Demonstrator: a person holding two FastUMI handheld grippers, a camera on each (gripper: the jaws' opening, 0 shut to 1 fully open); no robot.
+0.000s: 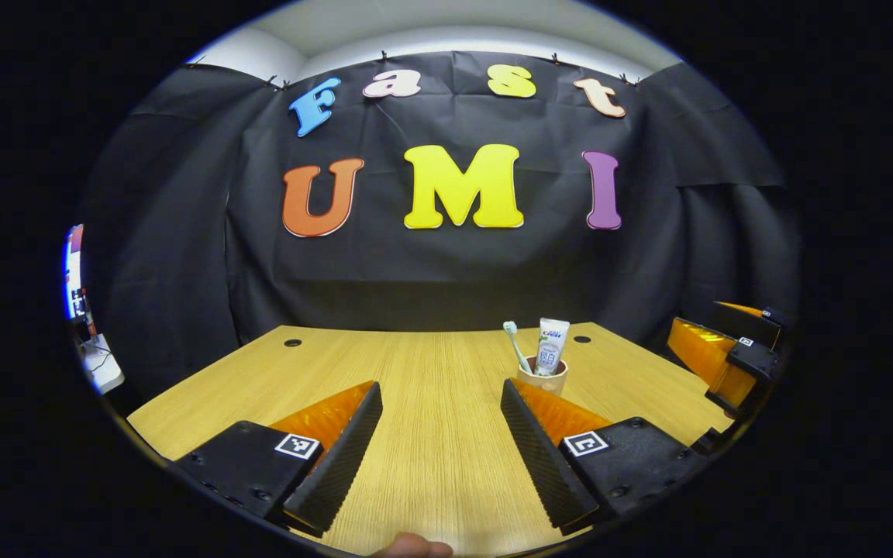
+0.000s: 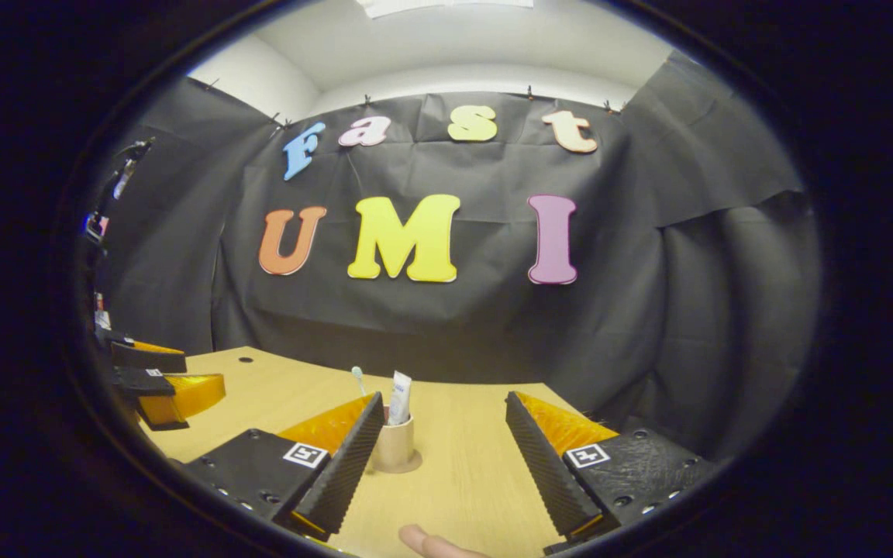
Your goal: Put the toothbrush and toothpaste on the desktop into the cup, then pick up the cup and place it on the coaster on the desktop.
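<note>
A tan cup point(image 1: 546, 380) stands upright on the wooden desk point(image 1: 431, 364), holding a white toothbrush point(image 1: 515, 347) and a toothpaste tube point(image 1: 552, 342). My left gripper point(image 1: 440, 386) is open, with nothing between its fingers; the cup sits just beyond its right fingertip. In the right gripper view the cup point(image 2: 397, 446) rests on a round tan coaster point(image 2: 414, 467), with the toothbrush point(image 2: 357, 378) and the toothpaste point(image 2: 399, 397) sticking out of it. My right gripper point(image 2: 444, 397) is open, and the cup is partly behind its left finger.
The right gripper point(image 1: 725, 356) hovers at the desk's right edge in the left gripper view; the left gripper point(image 2: 163, 384) shows at far left in the right gripper view. Cable holes point(image 1: 292, 342) dot the desk's back. Black cloth walls close behind.
</note>
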